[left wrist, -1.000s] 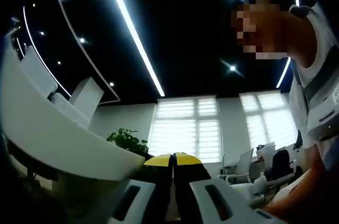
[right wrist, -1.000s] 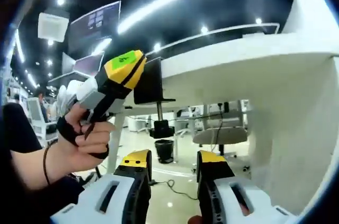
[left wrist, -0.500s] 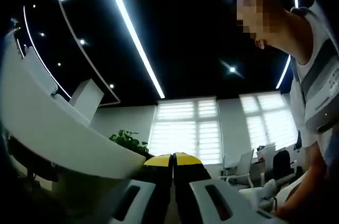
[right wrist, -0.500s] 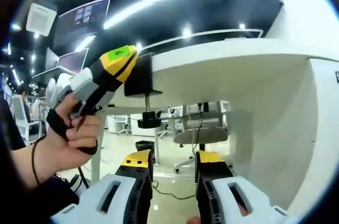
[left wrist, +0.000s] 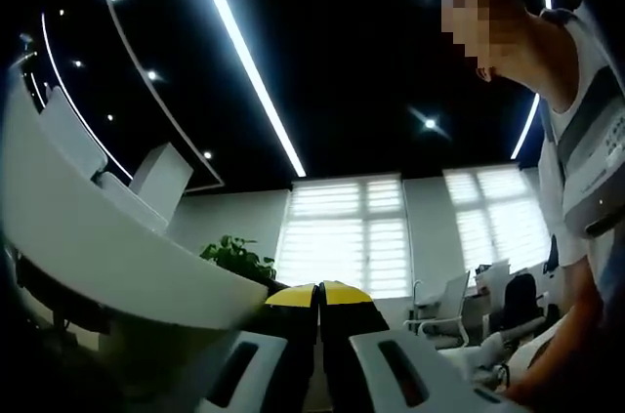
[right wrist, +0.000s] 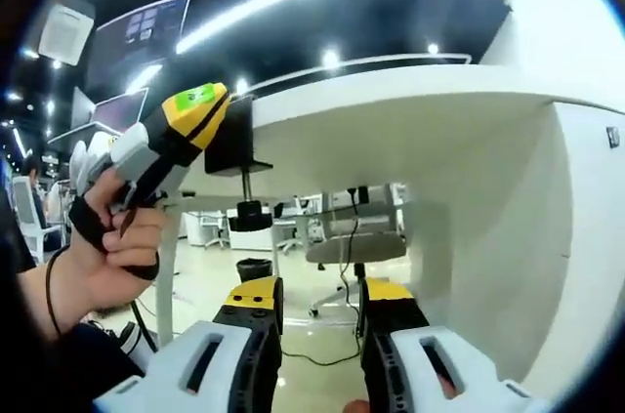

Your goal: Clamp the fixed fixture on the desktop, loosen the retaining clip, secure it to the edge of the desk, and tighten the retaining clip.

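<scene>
Black fixture (right wrist: 241,154) grips the smooth white desk (right wrist: 410,115) edge.

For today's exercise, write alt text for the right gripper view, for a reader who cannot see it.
A black clamp sits on the edge of a white desk, seen from below. The right gripper points at it, jaws apart and empty. A hand holds the left gripper beside the clamp.

An open-plan office: a white surface (right wrist: 410,120), swivel chairs (right wrist: 340,252), wall screens (right wrist: 137,37), blinded windows (left wrist: 342,237), a potted plant (left wrist: 237,257) and ceiling strip lights (left wrist: 249,61).
</scene>
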The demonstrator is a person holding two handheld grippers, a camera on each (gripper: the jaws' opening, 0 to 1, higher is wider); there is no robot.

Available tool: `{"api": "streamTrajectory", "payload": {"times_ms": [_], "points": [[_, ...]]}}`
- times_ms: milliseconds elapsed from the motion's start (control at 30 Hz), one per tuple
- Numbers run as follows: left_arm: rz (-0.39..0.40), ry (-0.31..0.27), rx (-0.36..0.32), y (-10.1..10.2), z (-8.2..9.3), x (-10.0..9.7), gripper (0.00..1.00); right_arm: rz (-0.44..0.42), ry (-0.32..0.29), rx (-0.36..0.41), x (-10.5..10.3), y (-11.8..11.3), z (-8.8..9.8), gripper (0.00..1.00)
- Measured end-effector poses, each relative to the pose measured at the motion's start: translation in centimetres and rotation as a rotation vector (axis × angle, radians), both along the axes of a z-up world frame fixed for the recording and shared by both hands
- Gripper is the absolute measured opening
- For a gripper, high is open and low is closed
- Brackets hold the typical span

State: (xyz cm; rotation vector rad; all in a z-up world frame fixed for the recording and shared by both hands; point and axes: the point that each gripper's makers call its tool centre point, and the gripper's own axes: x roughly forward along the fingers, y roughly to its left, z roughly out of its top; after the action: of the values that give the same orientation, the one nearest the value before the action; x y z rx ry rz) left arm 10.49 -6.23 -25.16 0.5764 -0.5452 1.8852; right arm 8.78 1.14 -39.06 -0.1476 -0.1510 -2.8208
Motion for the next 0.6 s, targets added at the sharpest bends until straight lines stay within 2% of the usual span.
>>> {"api": "streamTrajectory", "payload": {"times_ms": [200, 433, 600], "points": [[0.002, 0.001, -0.004, 0.0, 0.0, 0.0, 0.02, -0.009, -0.003, 0.014, -0.1, 0.1, -0.2, 0.30], [0.005, 0.003, -0.010, 0.1, 0.0, 0.0, 0.02, -0.048, 0.025, 0.237, 0.1, -1.8, 0.1, 0.32], [0.001, 0.001, -0.005, 0.0, 0.0, 0.0, 0.02, -0.066, 0.004, 0.210, 0.5, -3.6, 0.7, 0.36]]}}
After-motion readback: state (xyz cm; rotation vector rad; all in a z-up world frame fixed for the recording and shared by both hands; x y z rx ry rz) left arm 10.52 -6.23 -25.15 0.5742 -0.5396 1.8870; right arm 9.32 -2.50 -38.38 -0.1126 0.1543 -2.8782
